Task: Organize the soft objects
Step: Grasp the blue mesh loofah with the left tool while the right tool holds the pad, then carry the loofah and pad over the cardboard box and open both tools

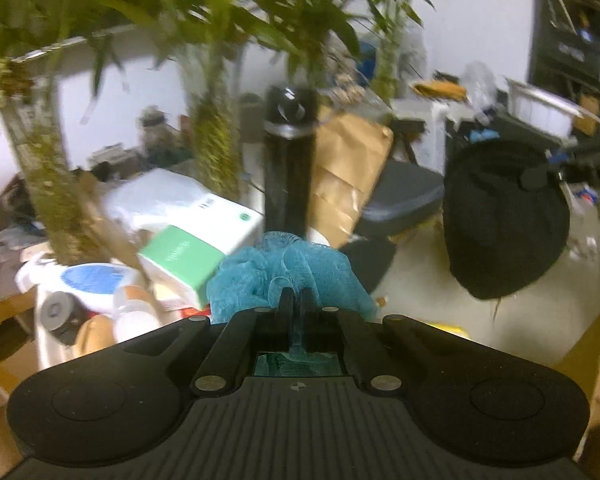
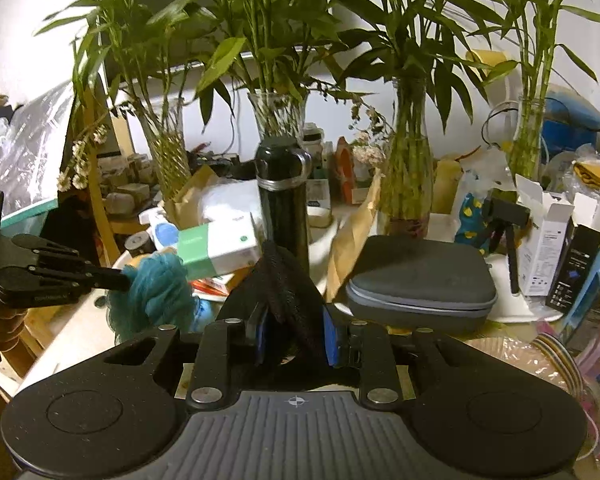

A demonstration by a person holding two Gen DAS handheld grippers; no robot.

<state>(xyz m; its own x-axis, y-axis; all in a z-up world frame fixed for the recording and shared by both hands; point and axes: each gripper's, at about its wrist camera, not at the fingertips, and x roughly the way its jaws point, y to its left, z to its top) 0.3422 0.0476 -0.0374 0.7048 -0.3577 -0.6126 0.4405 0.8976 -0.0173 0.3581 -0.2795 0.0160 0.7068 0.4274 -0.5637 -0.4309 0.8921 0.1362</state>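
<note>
The teal sponge (image 1: 288, 276) hangs above the cluttered desk (image 2: 80, 320), pinched in our clenched left claw (image 1: 296, 300), while our right claw (image 2: 296, 336) grips a black mesh pouch (image 2: 288, 288); we judge its thin netting could slip loose.

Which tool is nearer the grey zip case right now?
Right. The right tool, shut on a black mesh pouch, sits just left of the grey zip case. The left tool, gripping the teal loofah, is farther left.
</note>
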